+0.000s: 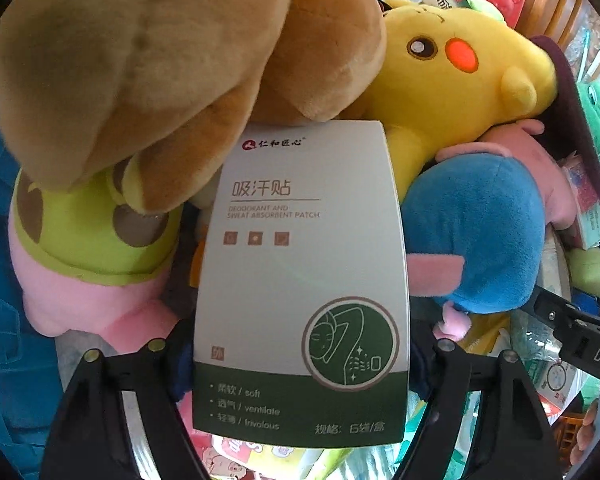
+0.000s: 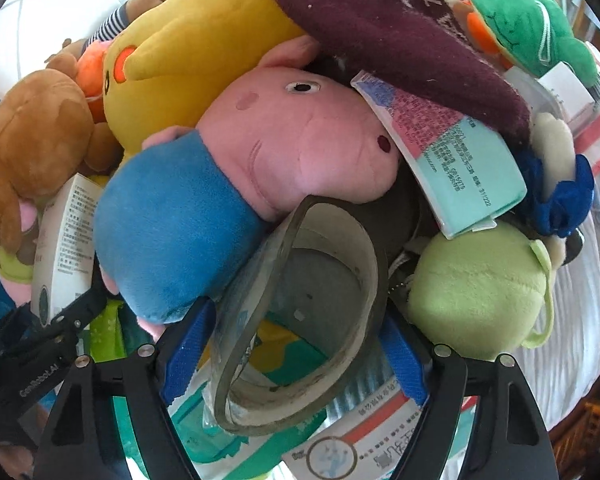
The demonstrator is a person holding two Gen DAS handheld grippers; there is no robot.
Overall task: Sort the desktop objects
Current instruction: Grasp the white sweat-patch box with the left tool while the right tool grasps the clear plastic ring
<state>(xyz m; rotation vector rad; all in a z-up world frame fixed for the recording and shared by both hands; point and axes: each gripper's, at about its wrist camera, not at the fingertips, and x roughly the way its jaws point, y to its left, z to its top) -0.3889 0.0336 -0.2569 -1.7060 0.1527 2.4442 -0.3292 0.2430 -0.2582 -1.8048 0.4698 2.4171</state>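
**Both grippers loaded, hemmed in by a toy pile**

The white-and-green patch box (image 1: 300,280) stands upright, clamped between the left gripper (image 1: 300,360) fingers, its top edge tucked under the brown plush (image 1: 160,60) and against the yellow plush (image 1: 452,68); no free room shows above it. The right gripper (image 2: 296,344) pinches a clear tape roll (image 2: 300,312) between its blue pads (image 2: 188,348), just below the pink-and-blue pig plush (image 2: 260,152). Boxes beneath the roll are cut off, their print hard to read.
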